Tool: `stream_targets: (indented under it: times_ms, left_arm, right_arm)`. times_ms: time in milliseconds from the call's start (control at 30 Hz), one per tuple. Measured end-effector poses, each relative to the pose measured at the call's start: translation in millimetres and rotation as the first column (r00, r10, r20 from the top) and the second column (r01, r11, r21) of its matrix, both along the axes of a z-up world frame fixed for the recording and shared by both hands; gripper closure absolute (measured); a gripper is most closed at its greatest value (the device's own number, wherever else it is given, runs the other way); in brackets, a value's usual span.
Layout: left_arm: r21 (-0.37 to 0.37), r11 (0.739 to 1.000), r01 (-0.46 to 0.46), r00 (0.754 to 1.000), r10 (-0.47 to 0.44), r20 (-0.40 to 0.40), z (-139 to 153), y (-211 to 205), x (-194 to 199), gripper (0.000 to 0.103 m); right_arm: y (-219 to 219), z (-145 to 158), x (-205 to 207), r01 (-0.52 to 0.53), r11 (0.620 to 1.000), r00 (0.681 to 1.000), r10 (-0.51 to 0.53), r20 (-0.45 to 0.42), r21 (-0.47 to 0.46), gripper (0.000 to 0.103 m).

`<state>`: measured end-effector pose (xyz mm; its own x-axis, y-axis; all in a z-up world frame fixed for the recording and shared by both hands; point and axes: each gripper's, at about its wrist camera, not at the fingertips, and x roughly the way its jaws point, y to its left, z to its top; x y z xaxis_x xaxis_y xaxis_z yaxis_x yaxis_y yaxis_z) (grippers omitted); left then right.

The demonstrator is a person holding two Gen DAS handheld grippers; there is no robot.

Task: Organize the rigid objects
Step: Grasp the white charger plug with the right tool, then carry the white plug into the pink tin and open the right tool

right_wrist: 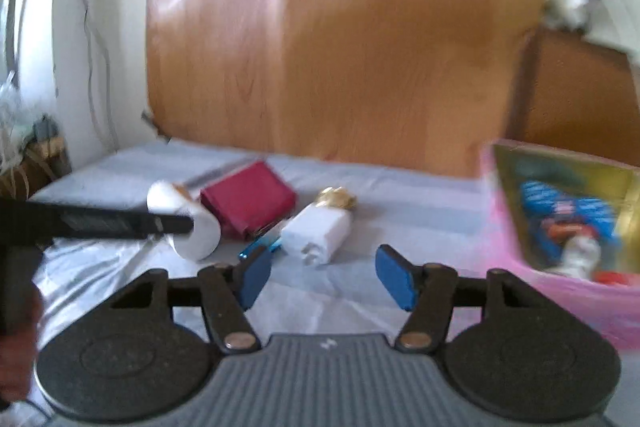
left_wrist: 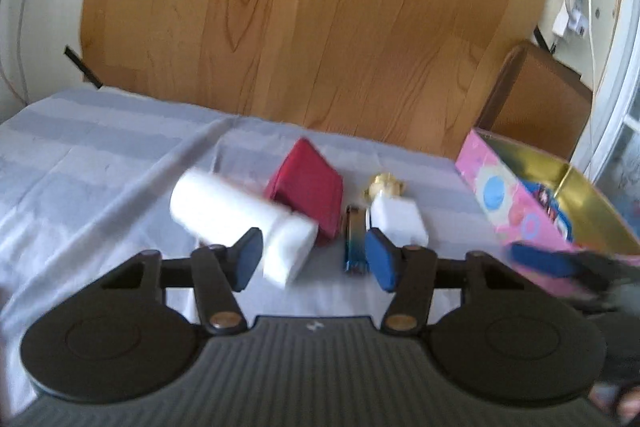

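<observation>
Left wrist view: the left gripper (left_wrist: pixel 314 259) is spread, empty, near the white cylindrical bottle (left_wrist: pixel 240 227); the right gripper (right_wrist: pixel 318 277), too. Rolling is risked if nudged, away from the pink box (left_wrist: pixel 520 211).

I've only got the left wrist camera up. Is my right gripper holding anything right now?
Observer: No. The right wrist view shows the right gripper open, with only cloth between its pads.
Operator: What's inside the pink box?
Observer: The pink box holds a blue packet, plus something white and something red in its near corner.
Operator: How does my left gripper look from that side?
Observer: One finger of the left gripper crosses in front of the white bottle; I can't tell whether they touch.
</observation>
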<state>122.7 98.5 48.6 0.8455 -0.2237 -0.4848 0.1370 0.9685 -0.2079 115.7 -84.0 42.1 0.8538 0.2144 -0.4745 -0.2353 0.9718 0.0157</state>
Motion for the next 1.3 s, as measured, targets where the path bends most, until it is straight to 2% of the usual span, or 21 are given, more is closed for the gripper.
stream_targets:
  times_ms: [100, 233, 333, 367, 400, 433, 467, 500, 567, 667, 767, 867, 933, 1033, 1100, 1133, 1167, 1200, 1233, 1300]
  left_arm:
    - [0.004, 0.996, 0.092, 0.996, -0.092, -0.021, 10, -16, 27, 0.048]
    - [0.002, 0.985, 0.172, 0.980, -0.171, -0.098, 4, -49, 77, 0.048]
    - [0.027, 0.974, 0.225, 0.954, -0.214, -0.211, -18, -74, 111, 0.048]
    - [0.019, 0.974, 0.226, 0.950, -0.217, -0.225, -25, -78, 117, 0.044]
    - [-0.013, 0.974, 0.227, 0.948, -0.224, -0.226, -27, -77, 120, 0.046]
    - [-0.042, 0.974, 0.224, 0.945, -0.227, -0.237, -27, -74, 123, 0.048]
    - [-0.059, 0.973, 0.225, 0.943, -0.232, -0.239, -25, -73, 121, 0.063]
    - [-0.075, 0.968, 0.241, 0.937, -0.252, -0.242, -24, -73, 117, 0.064]
    - [-0.039, 0.971, 0.238, 0.946, -0.240, -0.220, -14, -79, 102, 0.064]
    - [-0.032, 0.966, 0.258, 0.952, -0.260, -0.163, 12, -92, 81, 0.066]
    - [-0.021, 0.943, 0.332, 0.940, -0.332, -0.075, 47, -124, 62, 0.066]
    - [-0.008, 0.907, 0.422, 0.906, -0.422, -0.019, 64, -170, 52, 0.066]
    - [-0.012, 0.875, 0.483, 0.875, -0.483, 0.001, 65, -205, 51, 0.066]
    - [-0.034, 0.831, 0.556, 0.831, -0.557, -0.011, 51, -261, 57, 0.066]
    - [-0.037, 0.818, 0.574, 0.817, -0.575, -0.033, 42, -289, 63, 0.063]
    - [-0.027, 0.825, 0.565, 0.824, -0.565, -0.045, 39, -302, 68, 0.061]
    - [-0.001, 0.841, 0.541, 0.840, -0.540, -0.056, 37, -312, 71, 0.058]
    - [0.038, 0.858, 0.513, 0.858, -0.511, -0.057, 39, -318, 71, 0.056]
    - [0.061, 0.866, 0.496, 0.868, -0.493, -0.050, 42, -320, 71, 0.056]
    - [0.111, 0.884, 0.454, 0.890, -0.455, -0.021, 48, -315, 65, 0.048]
  right_arm:
    - [17, -17, 36, -0.034, 0.998, 0.999, 0.032, -0.034, -0.057, 0.031]
    - [17, -34, 71, -0.079, 0.996, 0.989, 0.074, -0.127, -0.033, 0.030]
    - [10, -35, 84, -0.124, 0.992, 0.980, 0.123, -0.158, 0.004, 0.031]
    - [10, -35, 88, -0.140, 0.990, 0.978, 0.137, -0.160, -0.005, 0.033]
    - [11, -36, 91, -0.145, 0.989, 0.977, 0.139, -0.161, -0.027, 0.040]
    - [12, -37, 94, -0.158, 0.987, 0.973, 0.151, -0.172, -0.032, 0.042]
    - [12, -38, 95, -0.157, 0.987, 0.973, 0.150, -0.174, -0.027, 0.042]
    - [12, -38, 95, -0.157, 0.987, 0.974, 0.150, -0.172, -0.029, 0.043]
    - [11, -37, 86, -0.142, 0.989, 0.979, 0.137, -0.152, -0.026, 0.044]
    - [0, -25, 65, -0.115, 0.993, 0.989, 0.116, -0.096, 0.016, 0.044]
    - [-22, 3, 35, -0.058, 0.998, 0.998, 0.058, 0.013, 0.005, 0.044]
    - [-57, 24, 13, 0.017, 0.999, 0.997, -0.014, 0.080, -0.036, 0.044]
    - [-90, 32, 3, 0.079, 0.996, 0.993, -0.075, 0.086, -0.039, 0.044]
    - [-141, 29, -4, 0.176, 0.984, 0.984, -0.175, 0.040, -0.030, 0.044]
    - [-174, 21, -6, 0.238, 0.971, 0.971, -0.238, 0.007, -0.027, 0.044]
    - [-185, 17, -5, 0.263, 0.964, 0.965, -0.263, -0.005, -0.032, 0.043]
    - [-196, 14, -4, 0.293, 0.955, 0.956, -0.294, -0.018, -0.039, 0.040]
    - [-206, 12, -5, 0.319, 0.947, 0.947, -0.320, -0.033, -0.040, 0.029]
    - [-216, 12, -8, 0.340, 0.940, 0.939, -0.340, -0.041, -0.024, 0.026]
    - [-230, 17, -22, 0.361, 0.932, 0.932, -0.361, -0.025, 0.026, 0.025]
